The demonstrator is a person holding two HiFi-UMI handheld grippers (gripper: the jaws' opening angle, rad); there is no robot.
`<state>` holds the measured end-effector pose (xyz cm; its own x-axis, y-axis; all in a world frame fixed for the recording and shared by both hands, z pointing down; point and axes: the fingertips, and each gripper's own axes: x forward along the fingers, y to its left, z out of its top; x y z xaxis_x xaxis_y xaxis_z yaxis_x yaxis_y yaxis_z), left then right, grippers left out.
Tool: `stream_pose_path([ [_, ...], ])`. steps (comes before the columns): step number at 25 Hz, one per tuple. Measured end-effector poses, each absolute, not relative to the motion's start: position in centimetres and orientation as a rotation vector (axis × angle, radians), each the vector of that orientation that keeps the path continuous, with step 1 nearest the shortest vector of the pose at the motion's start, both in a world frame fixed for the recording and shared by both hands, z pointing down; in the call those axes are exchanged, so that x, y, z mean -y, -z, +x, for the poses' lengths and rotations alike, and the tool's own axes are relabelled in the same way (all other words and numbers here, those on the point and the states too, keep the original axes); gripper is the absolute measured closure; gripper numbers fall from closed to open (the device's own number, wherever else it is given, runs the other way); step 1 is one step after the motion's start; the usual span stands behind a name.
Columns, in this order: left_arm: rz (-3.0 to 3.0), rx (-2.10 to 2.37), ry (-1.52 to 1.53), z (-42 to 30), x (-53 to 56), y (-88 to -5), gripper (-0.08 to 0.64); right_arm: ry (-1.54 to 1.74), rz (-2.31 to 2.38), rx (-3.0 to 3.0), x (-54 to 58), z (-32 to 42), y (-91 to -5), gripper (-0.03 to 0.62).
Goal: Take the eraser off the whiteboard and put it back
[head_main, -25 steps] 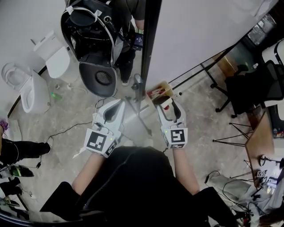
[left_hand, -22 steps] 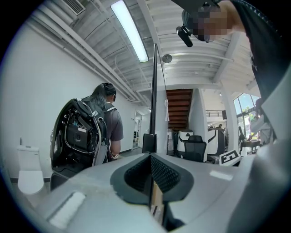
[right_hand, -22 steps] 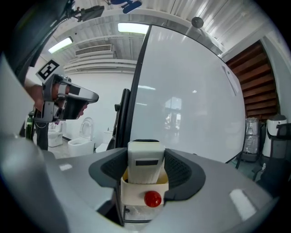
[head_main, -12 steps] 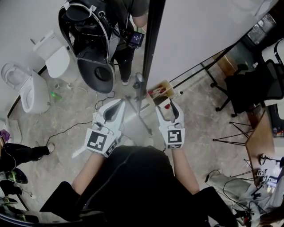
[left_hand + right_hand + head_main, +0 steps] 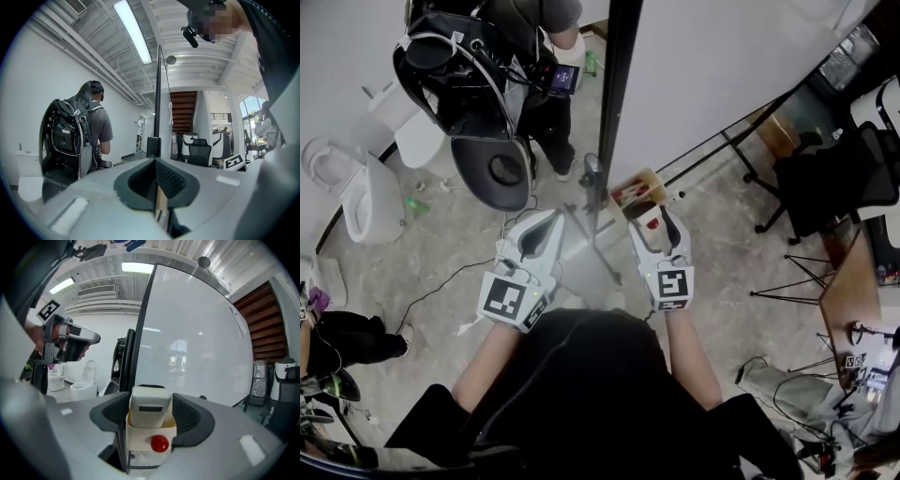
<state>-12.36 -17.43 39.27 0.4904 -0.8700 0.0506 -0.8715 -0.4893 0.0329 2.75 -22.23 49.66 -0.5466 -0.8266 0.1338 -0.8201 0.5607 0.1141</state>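
At 9 o'clock in the left gripper view, a person (image 5: 96, 126) carrying a black backpack (image 5: 63, 140) stands with the back turned. The left gripper (image 5: 551, 223) has its jaws together and nothing is between them. It points toward 12 o'clock, near the dark edge of the whiteboard (image 5: 722, 75). At 3 o'clock from it, the right gripper (image 5: 654, 223) is opening its jaws. Between them the eraser (image 5: 149, 404) stands upright in a cream holder (image 5: 140, 437) on the whiteboard. The holder has a red round knob (image 5: 160, 444) on its front. The pads are just beside the eraser's sides and do not seem to press on it.
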Motion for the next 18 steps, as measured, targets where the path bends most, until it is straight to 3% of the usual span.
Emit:
stream_pose_path([
  [18, 2.668, 1.548, -0.012, -11.7, 17.3, -38.8, 0.555, 0.044, 1.394, 2.663, 21.2, 3.3, -48.5, 0.287],
])
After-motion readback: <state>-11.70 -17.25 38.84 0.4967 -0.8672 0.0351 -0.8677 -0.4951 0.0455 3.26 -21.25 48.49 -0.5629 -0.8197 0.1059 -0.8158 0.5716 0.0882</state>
